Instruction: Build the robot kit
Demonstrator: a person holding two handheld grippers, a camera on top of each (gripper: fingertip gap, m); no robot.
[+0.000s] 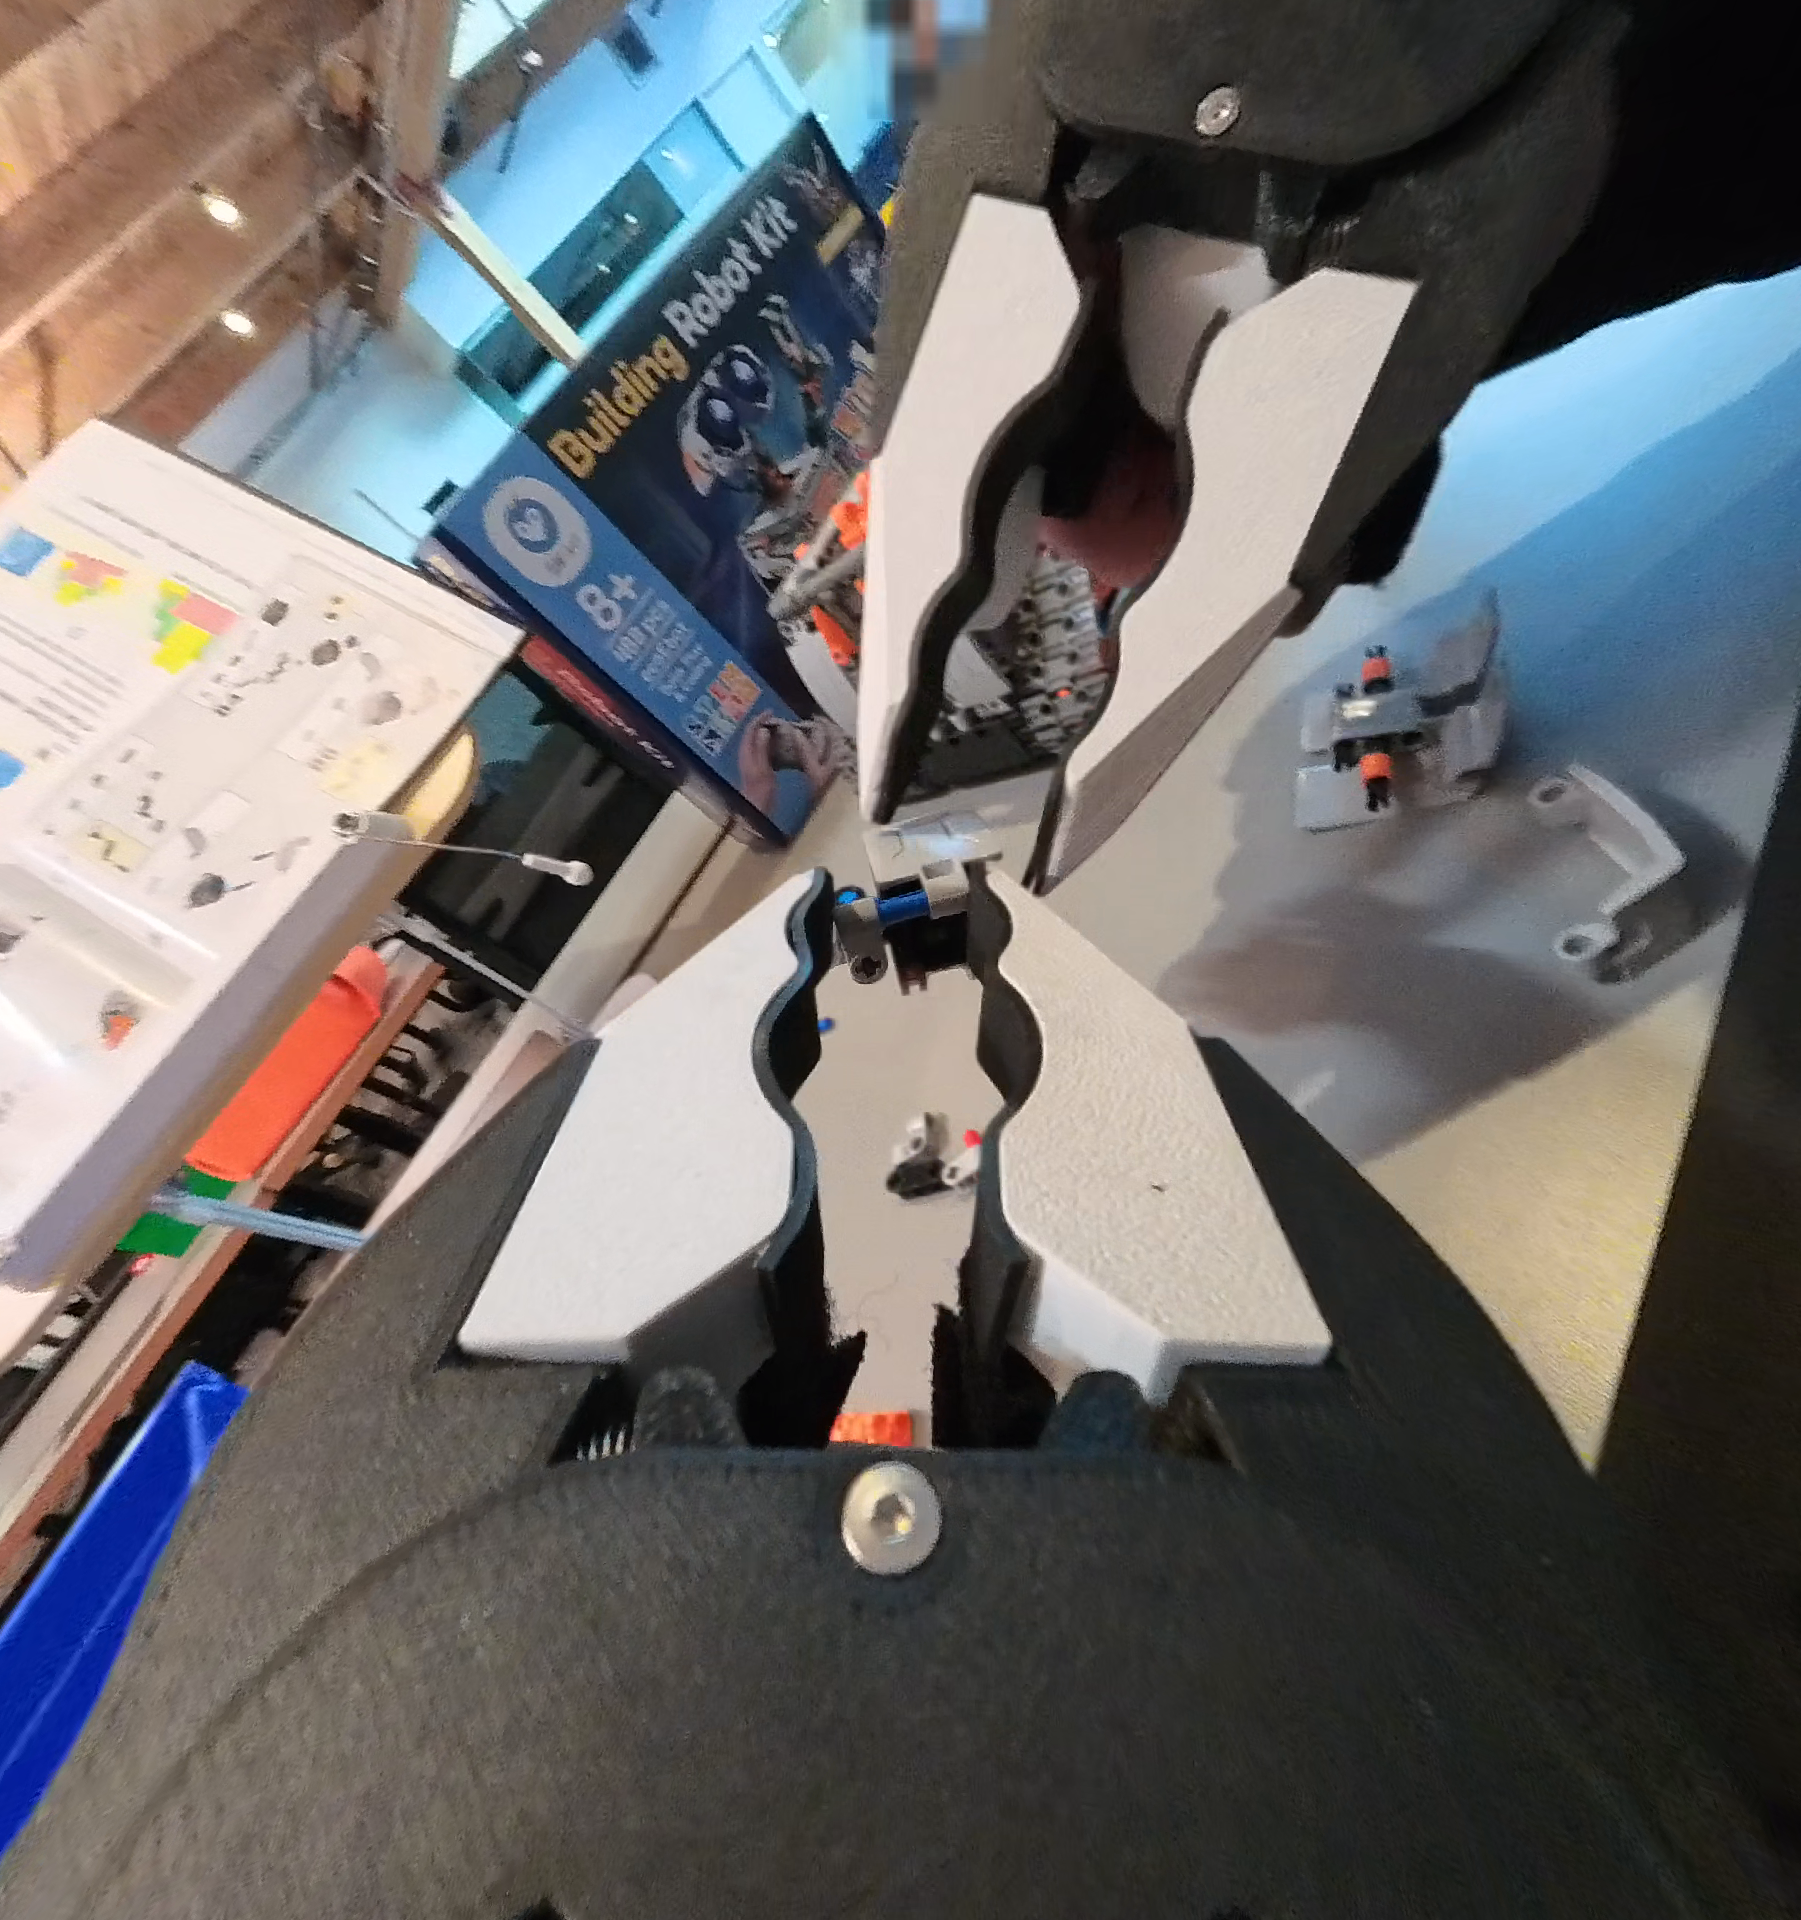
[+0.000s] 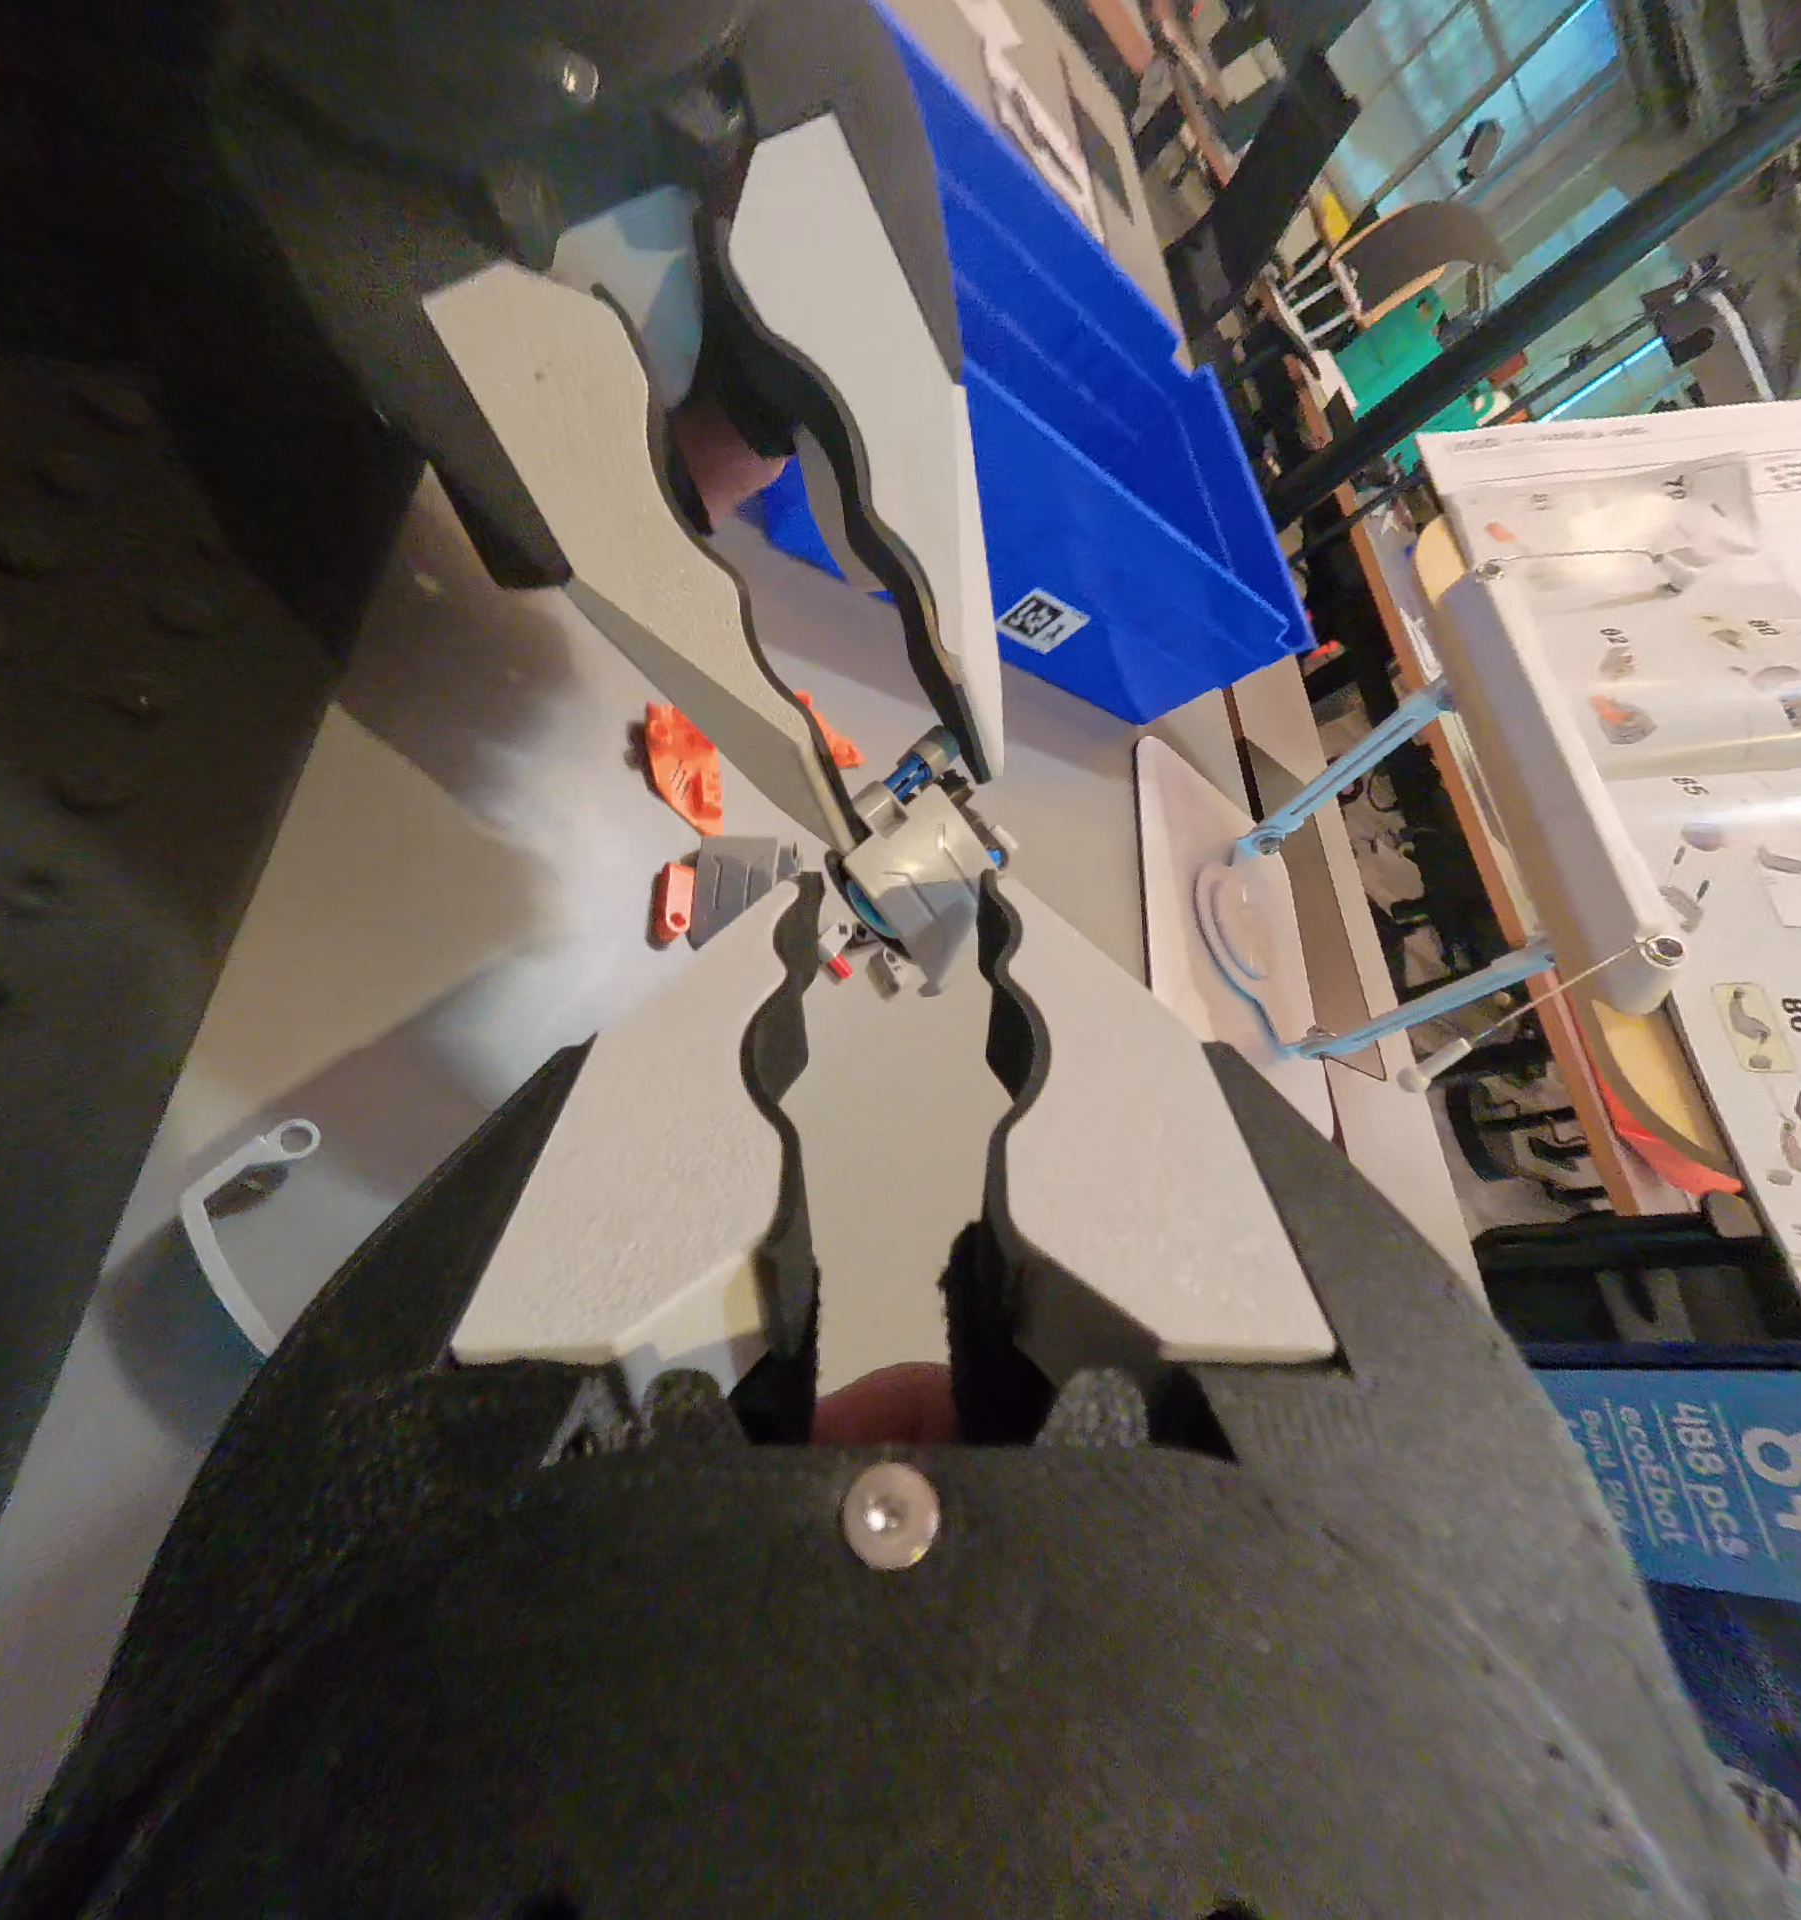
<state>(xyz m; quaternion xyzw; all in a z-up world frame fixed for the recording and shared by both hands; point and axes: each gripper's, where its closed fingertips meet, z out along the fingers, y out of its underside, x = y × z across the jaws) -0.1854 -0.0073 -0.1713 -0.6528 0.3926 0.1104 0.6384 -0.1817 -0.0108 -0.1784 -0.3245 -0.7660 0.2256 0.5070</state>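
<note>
A small grey, black and blue brick assembly (image 1: 901, 920) is held in the air between both grippers. My left gripper (image 1: 901, 899) is shut on its lower part, with a blue axle and a grey connector between the tips. My right gripper (image 1: 958, 847) reaches in from above, its tips at the assembly's top. In the right wrist view my right gripper (image 2: 894, 888) is closed around the grey shell of the assembly (image 2: 917, 873), and the left gripper (image 2: 917, 805) pinches the blue axle end from above. The table lies below.
A blue kit box (image 1: 667, 499) and an instruction booklet on a stand (image 1: 148, 727) stand to the left. Grey parts (image 1: 1395, 727), a white curved piece (image 1: 1602, 862) and small loose parts (image 1: 927, 1153) lie on the table. A blue bin (image 2: 1083, 468) and orange parts (image 2: 683, 764) are nearby. Less than 4 cm separates the two grippers' tips.
</note>
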